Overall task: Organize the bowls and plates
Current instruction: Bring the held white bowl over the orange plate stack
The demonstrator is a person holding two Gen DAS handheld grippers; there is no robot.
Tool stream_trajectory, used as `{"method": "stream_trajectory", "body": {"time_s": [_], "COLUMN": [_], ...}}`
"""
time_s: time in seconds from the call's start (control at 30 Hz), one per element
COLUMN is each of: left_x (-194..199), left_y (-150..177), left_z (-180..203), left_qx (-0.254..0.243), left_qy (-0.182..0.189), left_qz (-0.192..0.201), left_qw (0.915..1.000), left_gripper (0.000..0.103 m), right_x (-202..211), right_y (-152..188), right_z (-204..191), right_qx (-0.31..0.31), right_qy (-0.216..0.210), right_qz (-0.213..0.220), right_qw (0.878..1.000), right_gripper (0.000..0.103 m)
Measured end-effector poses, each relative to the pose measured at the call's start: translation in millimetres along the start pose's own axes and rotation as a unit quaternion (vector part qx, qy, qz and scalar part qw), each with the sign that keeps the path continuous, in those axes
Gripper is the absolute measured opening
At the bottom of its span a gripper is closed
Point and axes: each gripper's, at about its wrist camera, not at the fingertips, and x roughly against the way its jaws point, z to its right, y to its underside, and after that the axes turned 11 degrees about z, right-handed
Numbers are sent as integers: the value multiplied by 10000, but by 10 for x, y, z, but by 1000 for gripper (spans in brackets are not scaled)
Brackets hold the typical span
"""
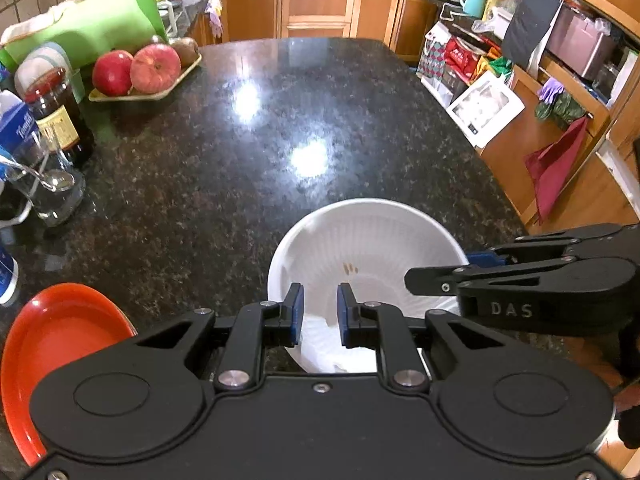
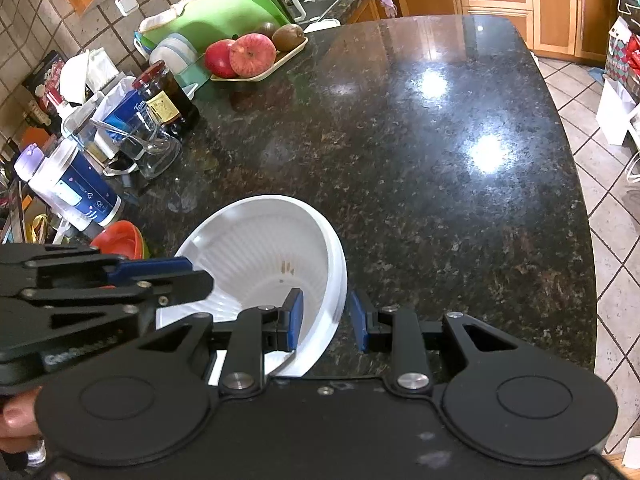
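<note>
Left tongs [image 1: 319, 310] pinch the near rim of the white bowl [image 1: 368, 248], lower centre of the left view. Right tongs [image 2: 326, 316] straddle the bowl's right wall; jaws narrow, but I cannot tell if the outer pad touches it. Bowl sits tilted over the dark granite desk [image 1: 280, 120]. Orange plate [image 1: 52, 344] at lower left. Apples on a tray [image 1: 136, 68] upper left.

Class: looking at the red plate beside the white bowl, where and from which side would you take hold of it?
Grip the red plate by its raised rim, from the open counter side facing the white bowl. It lies flat and shallow, so only the thin upturned edge offers purchase; jars crowd its far side.
</note>
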Motion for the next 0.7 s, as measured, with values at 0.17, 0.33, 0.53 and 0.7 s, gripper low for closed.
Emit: {"method": "stream_trajectory", "body": {"time_s": [0.17,0.33,0.53,0.7], "left_x": [-55,-51,-32,-16], "left_y": [39,56,65,91], "left_z": [1,11,-16,0], "left_qx": [90,115,257,222], "left_qy": [-19,-84,1,56], "left_qz": [-90,-38,4,66], "left_qw": [9999,9999,9997,9997], "left_gripper": [24,24,24,24], "right_x": [-23,-62,-97,-123], "right_y": [3,3,-4,2], "right_z": [20,0,10,16], "right_qx": [-21,45,108,125], "right_qy": [-45,-78,-105,-127], "right_qz": [-36,-65,-96,-116], "right_qw": [10000,9999,9998,9998], "right_gripper": [29,29,29,29]}}
